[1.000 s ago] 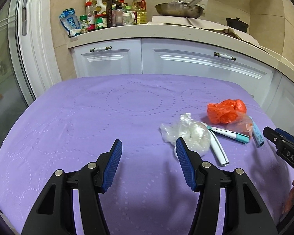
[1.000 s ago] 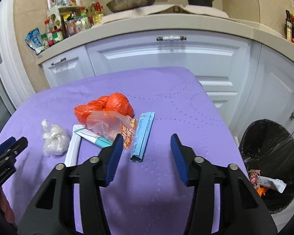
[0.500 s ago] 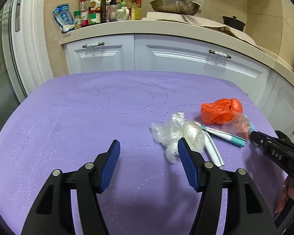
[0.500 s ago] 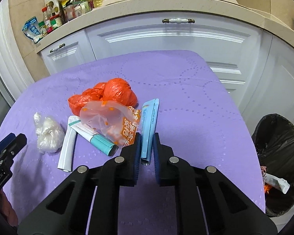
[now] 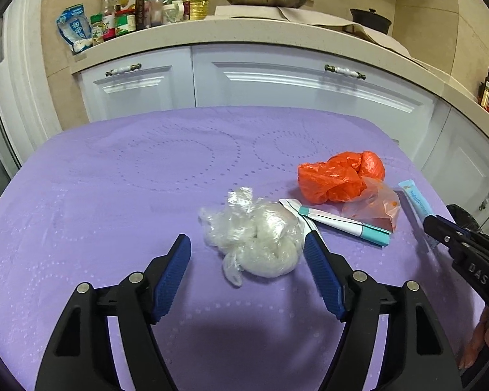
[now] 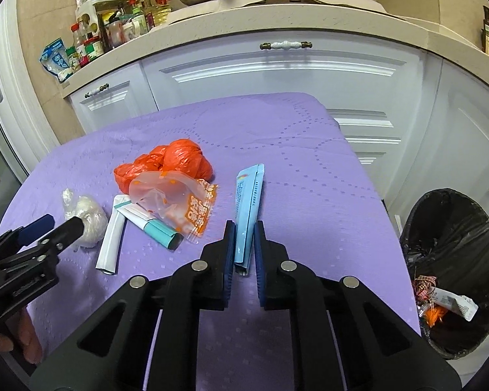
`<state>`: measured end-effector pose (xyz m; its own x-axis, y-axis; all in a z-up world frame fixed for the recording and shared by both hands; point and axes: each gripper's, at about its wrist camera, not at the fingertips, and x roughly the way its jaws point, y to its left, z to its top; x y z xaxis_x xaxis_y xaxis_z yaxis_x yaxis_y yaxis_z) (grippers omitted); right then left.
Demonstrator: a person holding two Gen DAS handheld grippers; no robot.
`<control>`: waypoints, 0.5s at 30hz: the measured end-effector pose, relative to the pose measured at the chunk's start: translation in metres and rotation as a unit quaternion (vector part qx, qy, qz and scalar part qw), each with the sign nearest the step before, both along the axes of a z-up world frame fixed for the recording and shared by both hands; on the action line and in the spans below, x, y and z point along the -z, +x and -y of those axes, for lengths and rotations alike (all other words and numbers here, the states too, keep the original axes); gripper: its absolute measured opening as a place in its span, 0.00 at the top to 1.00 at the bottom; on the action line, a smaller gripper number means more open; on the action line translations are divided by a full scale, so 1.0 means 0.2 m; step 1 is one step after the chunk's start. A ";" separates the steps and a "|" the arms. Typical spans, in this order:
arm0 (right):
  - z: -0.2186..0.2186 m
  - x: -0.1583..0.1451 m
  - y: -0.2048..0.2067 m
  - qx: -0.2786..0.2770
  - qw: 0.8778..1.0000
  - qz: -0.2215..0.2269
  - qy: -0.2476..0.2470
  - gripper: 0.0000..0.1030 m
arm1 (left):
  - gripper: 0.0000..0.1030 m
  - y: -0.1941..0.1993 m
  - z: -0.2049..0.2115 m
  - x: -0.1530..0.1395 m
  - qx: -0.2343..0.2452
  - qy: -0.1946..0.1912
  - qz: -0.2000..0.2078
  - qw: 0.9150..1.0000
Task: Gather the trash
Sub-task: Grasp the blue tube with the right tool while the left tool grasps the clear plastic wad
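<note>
Right wrist view: the right gripper (image 6: 244,244) is nearly closed, its blue pads pinching the near end of a light blue packet (image 6: 248,208) that lies on the purple table (image 6: 309,195). The packet's long axis runs from 6 o'clock toward 12 o'clock, with its far end pointing away at the cabinets (image 6: 277,68). At 10 o'clock from it sit one clear orange-printed wrapper (image 6: 176,202), one crumpled orange bag (image 6: 176,161), one teal-and-white tube (image 6: 146,221) and one white tube (image 6: 111,241), the last with its long axis running from 6 to 12 o'clock. At 3 o'clock, beyond the table's edge, stands one black-lined bin (image 6: 453,247) with scraps inside.

Left wrist view: the left gripper (image 5: 247,260) is wide open, one clear crumpled bag (image 5: 257,238) lying between its pads; the right-hand pad is just beside or touching the bag, I cannot tell which.
</note>
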<state>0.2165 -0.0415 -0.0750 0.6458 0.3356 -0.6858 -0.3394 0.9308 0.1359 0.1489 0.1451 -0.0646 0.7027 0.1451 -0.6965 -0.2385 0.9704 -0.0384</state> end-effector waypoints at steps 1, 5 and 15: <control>0.01 0.00 0.00 0.000 1.000 0.000 0.001 0.89 | 0.32 0.01 0.00 0.00 0.002 0.002 -0.002 1.000; 0.01 0.00 0.00 0.002 1.000 -0.001 0.004 0.89 | 0.50 0.02 0.01 0.03 0.012 0.004 -0.013 1.000; 0.02 0.01 -0.01 -0.002 1.000 -0.001 0.004 0.89 | 0.58 0.00 0.00 0.03 0.021 0.008 -0.006 1.000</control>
<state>0.2146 -0.0457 -0.0772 0.6432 0.3446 -0.6838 -0.3433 0.9280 0.1448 0.1482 0.1444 -0.0700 0.6994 0.1279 -0.7032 -0.1984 0.9799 -0.0191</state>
